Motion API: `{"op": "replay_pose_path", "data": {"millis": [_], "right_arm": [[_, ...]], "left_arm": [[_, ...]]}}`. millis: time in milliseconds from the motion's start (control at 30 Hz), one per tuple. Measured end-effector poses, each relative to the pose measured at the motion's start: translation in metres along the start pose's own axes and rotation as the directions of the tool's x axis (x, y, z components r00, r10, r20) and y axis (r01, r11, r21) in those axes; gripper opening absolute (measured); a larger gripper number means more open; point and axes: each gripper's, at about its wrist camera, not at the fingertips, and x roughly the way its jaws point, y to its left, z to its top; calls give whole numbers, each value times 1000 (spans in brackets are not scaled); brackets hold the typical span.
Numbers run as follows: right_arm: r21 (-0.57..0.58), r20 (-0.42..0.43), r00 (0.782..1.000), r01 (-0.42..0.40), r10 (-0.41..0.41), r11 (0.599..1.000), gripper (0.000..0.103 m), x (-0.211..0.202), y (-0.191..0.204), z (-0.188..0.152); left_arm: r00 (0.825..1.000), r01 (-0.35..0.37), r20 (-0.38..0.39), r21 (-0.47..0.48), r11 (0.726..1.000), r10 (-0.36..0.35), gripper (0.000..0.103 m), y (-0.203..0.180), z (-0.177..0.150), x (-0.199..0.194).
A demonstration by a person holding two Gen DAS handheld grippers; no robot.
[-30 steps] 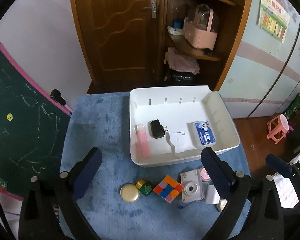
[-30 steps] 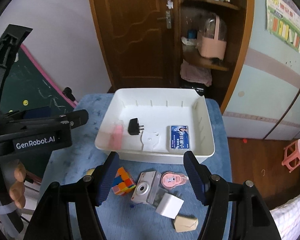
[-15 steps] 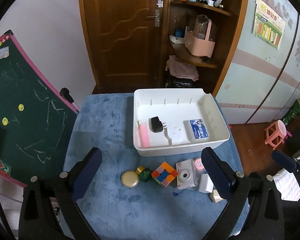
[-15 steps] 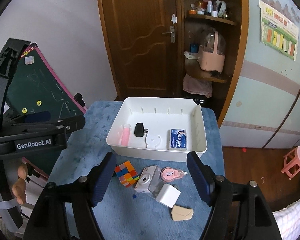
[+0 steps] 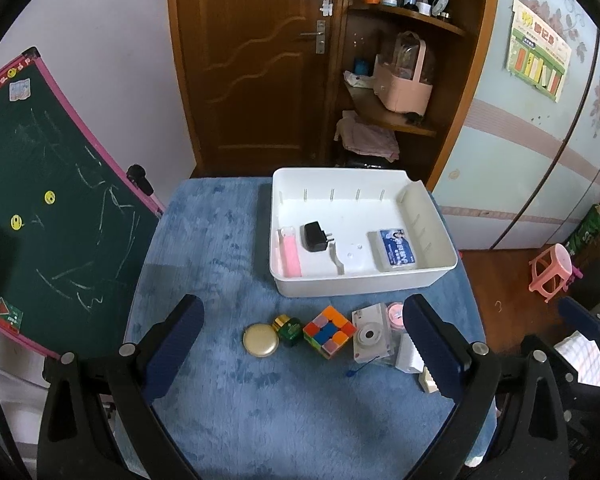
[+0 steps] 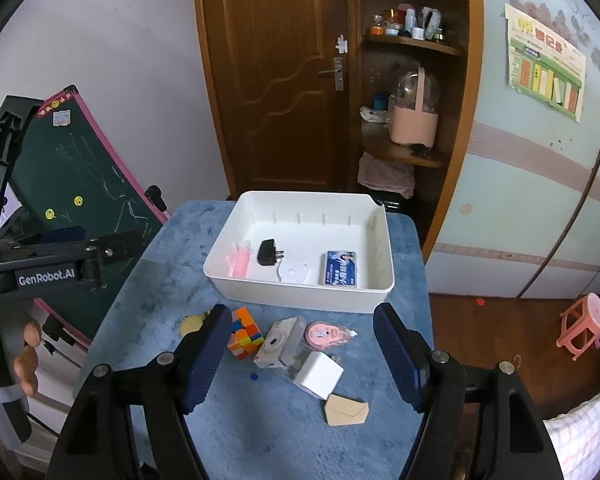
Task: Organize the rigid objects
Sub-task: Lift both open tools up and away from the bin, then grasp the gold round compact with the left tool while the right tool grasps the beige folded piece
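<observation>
A white tray (image 5: 440, 276) (image 6: 300, 300) stands on a blue rug-covered table (image 5: 204, 248). In it lie a pink case (image 5: 291, 255), a black plug adapter (image 5: 315, 237) and a blue card box (image 5: 397, 249). In front of the tray lie a round gold compact (image 5: 260, 340), a small green jar (image 5: 290, 328), a colour cube (image 5: 329, 331) (image 6: 242, 332), a white toy camera (image 5: 370, 336) (image 6: 278, 344), a pink tape dispenser (image 6: 326, 334), a white box (image 6: 318, 374) and a tan wedge (image 6: 346, 410). My left gripper (image 5: 300, 354) and right gripper (image 6: 300, 364) are open, empty, held high above these.
A green chalkboard (image 5: 40, 200) leans at the table's left edge. A wooden door (image 5: 256, 60) and corner shelves (image 5: 392, 116) stand behind. A pink stool (image 5: 550, 274) is on the floor to the right. The left gripper body (image 6: 48, 276) shows in the right wrist view.
Both grippers have risen and pulled back from the table, so the tray and objects look smaller and farther. Nothing on the table has moved.
</observation>
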Motion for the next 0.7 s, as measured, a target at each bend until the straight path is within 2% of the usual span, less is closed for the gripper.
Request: {"op": "replay_pose_path", "data": {"millis": [200, 400, 500, 700], "right_arm": [[23, -37, 999, 29, -28, 999, 74, 6, -11, -16], [46, -97, 994, 63, -58, 997, 74, 22, -21, -44], [56, -139, 987, 86, -77, 995, 74, 37, -25, -63], [88, -219, 973, 100, -78, 991, 74, 71, -34, -102]], "left_arm": [[1000, 2, -27, -14, 1000, -2, 100, 14, -14, 9], [995, -37, -89, -5, 999, 36, 100, 35, -36, 33], [987, -33, -158, 6, 999, 34, 100, 45, -51, 54], [956, -48, -287, 43, 998, 58, 100, 54, -83, 104]]}}
